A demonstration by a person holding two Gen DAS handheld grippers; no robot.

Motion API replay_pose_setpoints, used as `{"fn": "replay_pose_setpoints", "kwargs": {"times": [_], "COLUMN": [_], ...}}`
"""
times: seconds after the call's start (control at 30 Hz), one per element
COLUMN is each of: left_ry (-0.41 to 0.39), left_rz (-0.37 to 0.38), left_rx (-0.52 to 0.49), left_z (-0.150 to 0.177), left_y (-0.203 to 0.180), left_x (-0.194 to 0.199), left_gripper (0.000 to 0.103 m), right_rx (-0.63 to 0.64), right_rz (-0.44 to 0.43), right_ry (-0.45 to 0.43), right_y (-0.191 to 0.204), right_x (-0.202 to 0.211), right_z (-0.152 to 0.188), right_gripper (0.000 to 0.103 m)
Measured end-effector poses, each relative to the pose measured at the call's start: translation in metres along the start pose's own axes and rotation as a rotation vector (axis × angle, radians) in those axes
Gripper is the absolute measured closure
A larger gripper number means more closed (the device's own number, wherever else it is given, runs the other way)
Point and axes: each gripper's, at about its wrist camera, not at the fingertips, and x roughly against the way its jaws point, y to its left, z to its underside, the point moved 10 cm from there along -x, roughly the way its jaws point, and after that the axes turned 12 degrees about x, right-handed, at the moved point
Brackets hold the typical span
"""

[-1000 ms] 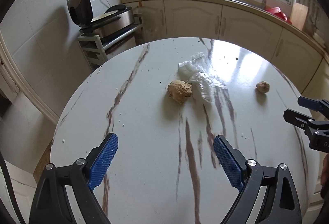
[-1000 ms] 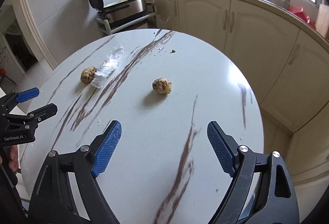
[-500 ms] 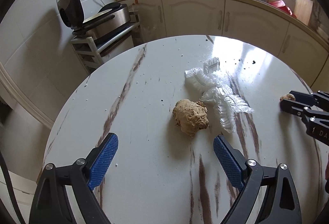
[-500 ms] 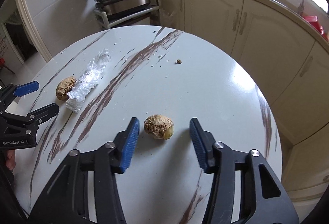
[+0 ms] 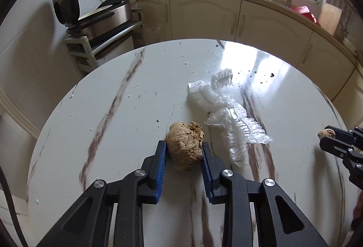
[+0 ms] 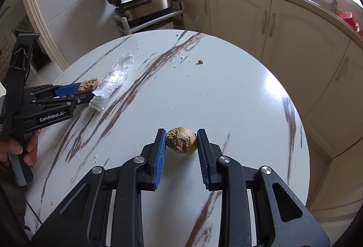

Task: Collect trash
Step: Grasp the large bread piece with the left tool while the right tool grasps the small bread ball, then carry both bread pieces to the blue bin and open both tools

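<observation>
Brown crumbly lump (image 5: 185,148): clenched in left gripper (image 5: 184,147), jaws just closed; crinkled clear plastic (image 5: 226,115) just right. Wrinkled ball (image 6: 181,140): clenched in right gripper (image 6: 181,140).

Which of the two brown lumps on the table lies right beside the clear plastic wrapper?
The larger lump, between the left tool's pads; the wrapper lies alongside it. The smaller lump, in the right tool, sits alone.

Left wrist view: close, angled down over round table (image 5: 127,97) toward cabinets (image 5: 204,13). Right wrist view: same downward angle, from the table's other side. Shared: table, plastic wrapper (image 5: 226,115), cabinets.
</observation>
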Motion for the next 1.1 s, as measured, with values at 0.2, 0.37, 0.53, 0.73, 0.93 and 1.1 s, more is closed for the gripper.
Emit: {"fn": "replay_pose_setpoints", "kwargs": {"times": [0.2, 0.37, 0.53, 0.73, 0.93, 1.1], "left_ry": [-0.029, -0.09, -0.127, -0.18, -0.195, -0.168], "left_rz": [-0.015, -0.012, 0.026, 0.076, 0.147, 0.209], "left_rx": [-0.006, -0.053, -0.096, -0.17, -0.279, -0.359], "left_z": [0.017, 0.041, 0.07, 0.115, 0.163, 0.191], "left_y": [-0.006, -0.029, -0.061, -0.113, -0.184, -0.238], "left_x": [0.029, 0.077, 0.124, 0.181, 0.217, 0.223], "left_gripper": [0.078, 0.078, 0.078, 0.078, 0.078, 0.078], "right_rx": [-0.013, -0.028, -0.034, -0.072, -0.161, -0.258], "right_rz": [-0.019, -0.019, -0.019, 0.026, 0.101, 0.172], "right_ry": [-0.034, -0.07, -0.123, -0.198, -0.249, -0.264], "right_y": [0.01, 0.02, 0.032, 0.02, -0.021, -0.064], "right_x": [0.027, 0.061, 0.109, 0.178, 0.236, 0.265], "right_z": [0.012, 0.024, 0.042, 0.077, 0.129, 0.176], "right_gripper": [0.077, 0.077, 0.077, 0.077, 0.077, 0.077]}}
